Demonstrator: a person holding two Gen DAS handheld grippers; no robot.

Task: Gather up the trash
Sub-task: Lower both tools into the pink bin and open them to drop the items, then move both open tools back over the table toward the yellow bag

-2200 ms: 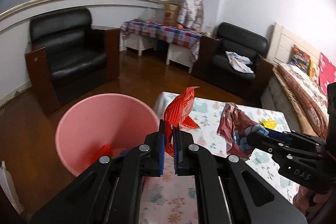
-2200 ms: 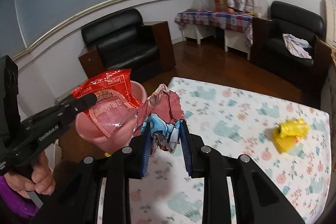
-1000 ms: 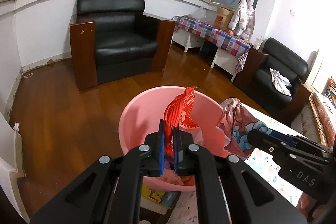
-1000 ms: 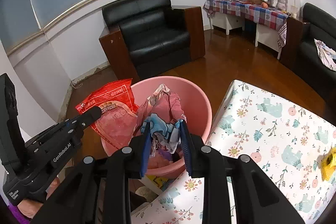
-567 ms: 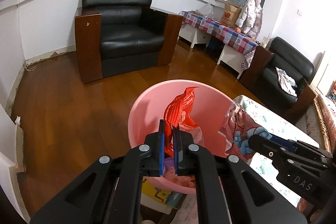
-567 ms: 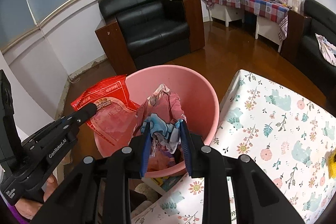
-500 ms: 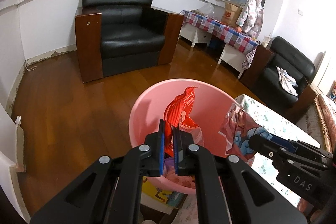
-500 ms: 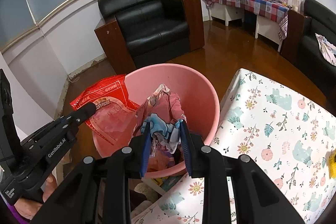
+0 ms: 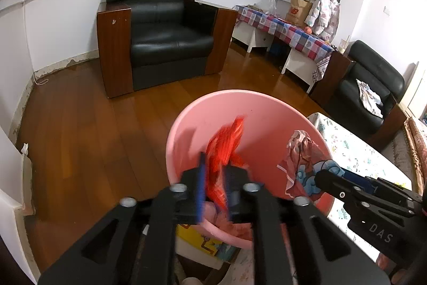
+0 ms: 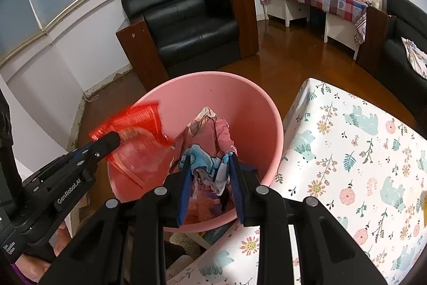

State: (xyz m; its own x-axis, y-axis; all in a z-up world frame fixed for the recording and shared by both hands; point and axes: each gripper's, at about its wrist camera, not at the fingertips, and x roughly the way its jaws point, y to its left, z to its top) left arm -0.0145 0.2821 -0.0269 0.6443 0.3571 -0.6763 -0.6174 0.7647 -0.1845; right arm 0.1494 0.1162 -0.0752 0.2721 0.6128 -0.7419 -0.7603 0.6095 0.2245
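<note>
Drop step: left gripper (image 9: 214,184) jaws spread around the blurred red wrapper (image 9: 226,148), right gripper (image 10: 210,178) pinching a crumpled printed wrapper (image 10: 208,146) over the pink bin (image 10: 213,83); next, spread the right jaws

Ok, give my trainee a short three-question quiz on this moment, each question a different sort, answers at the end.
1. True or false: the red wrapper and the crumpled cartoon wrapper are both over the mouth of the pink bin.
2. Multiple choice: the right gripper has its fingers around A) a bottle, B) the crumpled cartoon wrapper, C) a spoon.
3. Fill in: the bin stands beside a table covered by a ____-patterned tablecloth.

Key: 1 true. 2 B. 3 floral; bears also appear. Note that the left gripper is blurred, its fingers apart around the red wrapper.
</note>
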